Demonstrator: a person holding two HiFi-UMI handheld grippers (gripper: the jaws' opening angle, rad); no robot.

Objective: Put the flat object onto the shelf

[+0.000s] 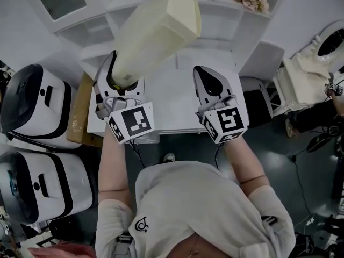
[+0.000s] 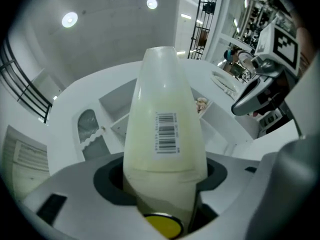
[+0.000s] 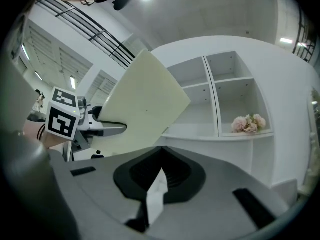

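Pale-yellow flat object (image 1: 156, 31): held aloft by its narrow lower end. Its long axis runs from the jaws toward 1 o'clock in the head view, and its far end is the part nearest the white shelving. A barcode (image 2: 167, 132) shows on the broad face in the left gripper view.
Left gripper (image 1: 121, 78): jaws pinch the object's near end from both sides, so the slab stands straight out along the jaw line. It is the only gripper on the load.
Right gripper (image 1: 213, 87): level with its partner, at that gripper's 3 o'clock and clear of the slab. Its jaws are pressed together with nothing between them. In its own view the slab crosses at 10 o'clock.
Shelf (image 3: 232, 79): white, with open compartments, at 12 to 1 o'clock beyond the slab's far end. Pink flowers (image 3: 247, 122) sit in a compartment at the right.
Deciding relation: the slab already points at the shelf, long axis first, and the left gripper is both its carrier and the nearer one. The delivery most likely depends on tipping that axis down until the broad face lies flat on a board. The flower compartment looks the one to avoid.
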